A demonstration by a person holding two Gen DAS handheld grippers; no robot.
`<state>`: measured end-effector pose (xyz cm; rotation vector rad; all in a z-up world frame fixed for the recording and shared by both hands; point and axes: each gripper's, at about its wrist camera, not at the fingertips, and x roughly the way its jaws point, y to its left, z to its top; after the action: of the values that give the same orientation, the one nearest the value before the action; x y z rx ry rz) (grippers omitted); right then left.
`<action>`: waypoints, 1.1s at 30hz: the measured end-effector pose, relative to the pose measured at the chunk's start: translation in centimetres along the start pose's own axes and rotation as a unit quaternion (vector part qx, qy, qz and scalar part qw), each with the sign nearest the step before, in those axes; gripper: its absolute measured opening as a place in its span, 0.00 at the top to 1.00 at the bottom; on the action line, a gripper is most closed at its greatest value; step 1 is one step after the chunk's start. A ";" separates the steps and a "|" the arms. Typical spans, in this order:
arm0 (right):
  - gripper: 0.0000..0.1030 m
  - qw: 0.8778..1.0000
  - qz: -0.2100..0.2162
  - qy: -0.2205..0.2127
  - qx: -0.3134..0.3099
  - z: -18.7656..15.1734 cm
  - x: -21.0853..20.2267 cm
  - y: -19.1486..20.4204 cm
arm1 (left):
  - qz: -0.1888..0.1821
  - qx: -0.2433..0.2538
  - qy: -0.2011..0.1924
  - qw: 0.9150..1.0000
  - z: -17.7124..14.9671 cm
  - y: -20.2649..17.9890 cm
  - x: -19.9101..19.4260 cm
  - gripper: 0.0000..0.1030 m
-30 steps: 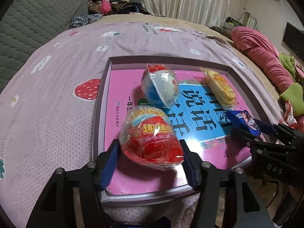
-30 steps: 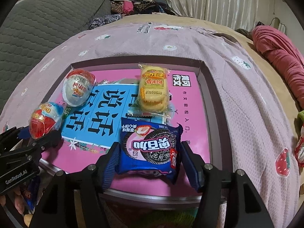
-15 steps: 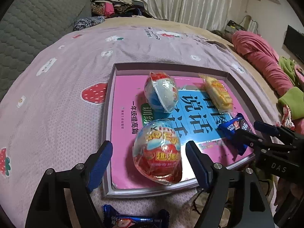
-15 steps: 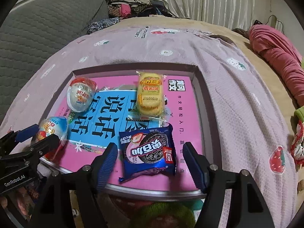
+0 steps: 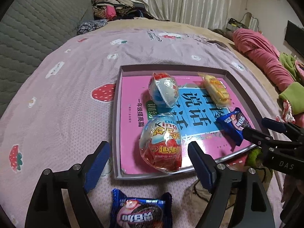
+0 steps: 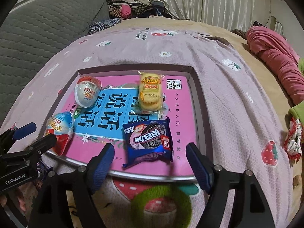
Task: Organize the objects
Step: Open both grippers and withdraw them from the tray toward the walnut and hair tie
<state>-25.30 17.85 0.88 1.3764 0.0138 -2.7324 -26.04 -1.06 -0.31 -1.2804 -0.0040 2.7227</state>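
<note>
Both claws have just been opening, and with the left claw [image 5: 146, 163] wide around the freed egg [image 5: 161, 142] and the right claw [image 6: 150, 163] clear of the biscuit packet [image 6: 149, 139], the egg may roll off the tray [image 5: 116, 133].

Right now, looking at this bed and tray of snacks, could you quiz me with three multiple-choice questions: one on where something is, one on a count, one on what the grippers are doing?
1. Where is the yellow cake packet?
A. in the tray
B. on the blanket
C. in a gripper

2. How many egg-shaped treats lie in the tray?
A. one
B. two
C. four

3. How do both grippers stand?
A. clamped on snacks
B. open, holding nothing
C. out of sight

Answers:
1 A: the yellow cake packet lies inside the tray.
2 B: a white egg and a red egg.
3 B: the left gripper and right gripper gape, pads clear of the cookie packet.
</note>
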 end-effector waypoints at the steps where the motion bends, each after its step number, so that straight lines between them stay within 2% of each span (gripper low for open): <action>1: 0.25 1.000 0.000 -0.002 0.000 0.0 -0.3 0.0 | 0.002 0.000 -0.003 1.000 0.0 0.0 -0.4 0.18; 13: 0.16 0.999 -0.005 -0.039 0.004 0.4 -6.8 -0.2 | 0.013 -0.006 -0.040 0.999 0.3 -0.1 -7.2 0.17; 21: 0.16 0.998 -0.009 -0.067 -0.005 0.1 -11.7 0.0 | 0.017 0.001 -0.058 0.998 -0.4 -0.7 -12.1 0.17; 33: 0.16 0.996 -0.012 -0.093 -0.015 -2.9 -18.0 0.1 | 0.025 0.008 -0.071 0.997 -3.3 -1.3 -18.1 0.17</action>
<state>-12.24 19.17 13.61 1.1173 0.0606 -2.8552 -11.91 -2.16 11.55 -1.0951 0.0367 2.8449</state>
